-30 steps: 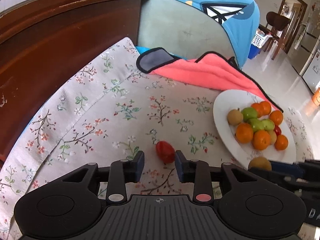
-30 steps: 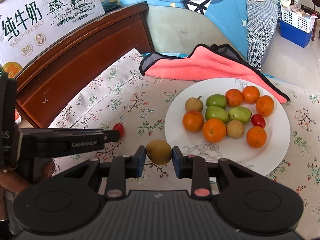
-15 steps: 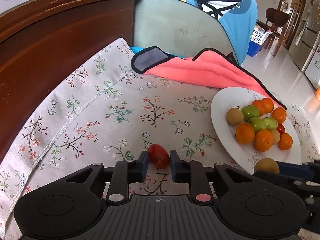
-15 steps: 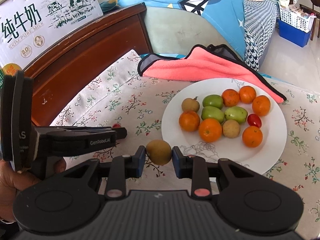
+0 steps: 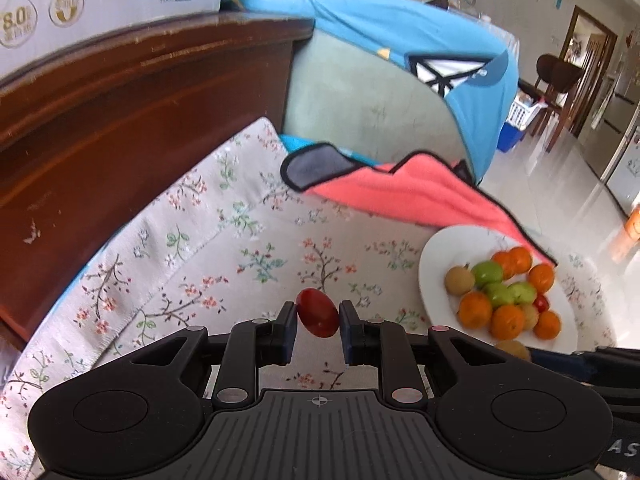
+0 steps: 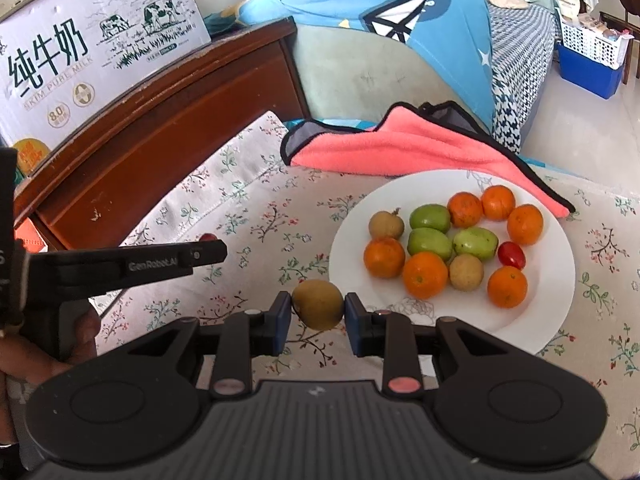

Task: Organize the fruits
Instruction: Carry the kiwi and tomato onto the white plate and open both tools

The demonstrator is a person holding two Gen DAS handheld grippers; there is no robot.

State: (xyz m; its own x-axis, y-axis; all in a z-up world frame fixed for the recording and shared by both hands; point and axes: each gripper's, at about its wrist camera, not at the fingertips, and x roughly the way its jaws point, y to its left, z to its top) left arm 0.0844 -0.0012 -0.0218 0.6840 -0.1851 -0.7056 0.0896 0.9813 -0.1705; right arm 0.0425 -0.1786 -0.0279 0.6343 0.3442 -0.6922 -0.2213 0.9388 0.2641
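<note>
My left gripper (image 5: 318, 317) is shut on a red cherry tomato (image 5: 317, 312) and holds it above the floral tablecloth (image 5: 224, 248). My right gripper (image 6: 318, 312) is shut on a brown longan (image 6: 317, 304), just left of the white plate (image 6: 552, 280). The plate holds several oranges, green fruits, longans and one red tomato (image 6: 511, 255). In the right wrist view the left gripper's finger (image 6: 160, 262) reaches in from the left, with the tomato's top (image 6: 208, 237) showing behind it. The plate also shows in the left wrist view (image 5: 434, 280).
A pink cloth (image 6: 400, 152) lies behind the plate. A wooden headboard (image 6: 160, 120) with a milk carton box (image 6: 92, 60) on top runs along the left. A green cushion and blue fabric (image 6: 380, 16) lie behind. The floor is at the far right.
My left gripper closed on the red tomato and lifted it off the cloth. My right gripper has kept its hold on the longan and shifted slightly left of the plate.
</note>
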